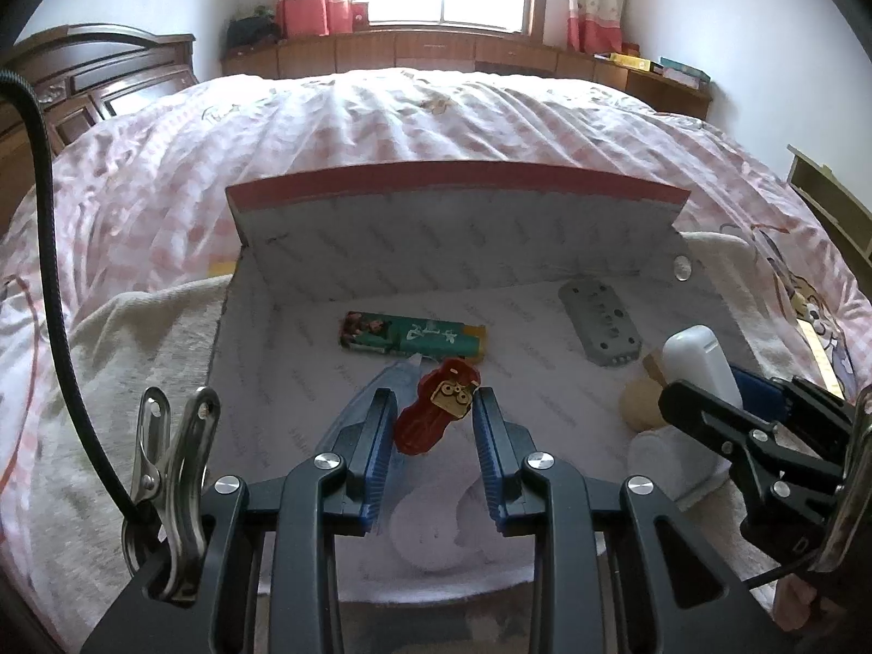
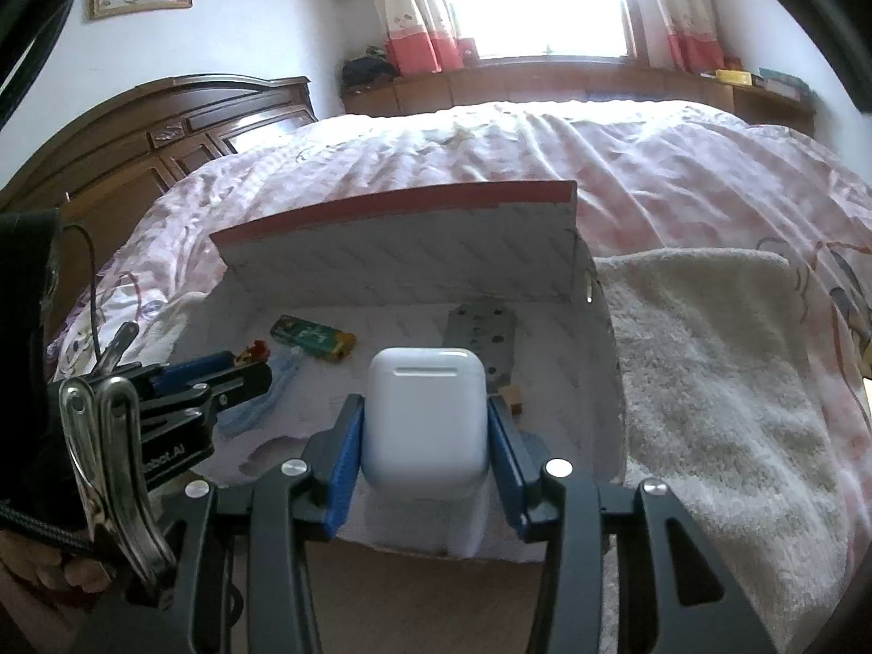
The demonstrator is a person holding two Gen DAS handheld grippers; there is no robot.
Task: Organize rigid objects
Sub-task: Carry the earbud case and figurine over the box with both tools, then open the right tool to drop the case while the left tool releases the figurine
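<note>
An open white box [image 1: 452, 234] with a red-edged lid stands on the bed. My left gripper [image 1: 434, 402] is shut on a red toy car [image 1: 436, 411], held over the box floor; it also shows in the right wrist view [image 2: 256, 351]. My right gripper [image 2: 425, 414] is shut on a white earbud case [image 2: 424, 425], held over the box's near right part; the case also shows in the left wrist view [image 1: 703, 362]. In the box lie a green lighter [image 1: 411, 335], a grey remote [image 1: 599, 321] and a blue face mask [image 2: 256, 403].
A round tan object [image 1: 640, 403] and a small wooden piece [image 2: 512, 399] lie at the box's right side. A white towel [image 2: 708, 381] lies under and to the right of the box on the pink bedspread [image 1: 381, 125]. A dark wooden headboard [image 2: 163, 136] is at left.
</note>
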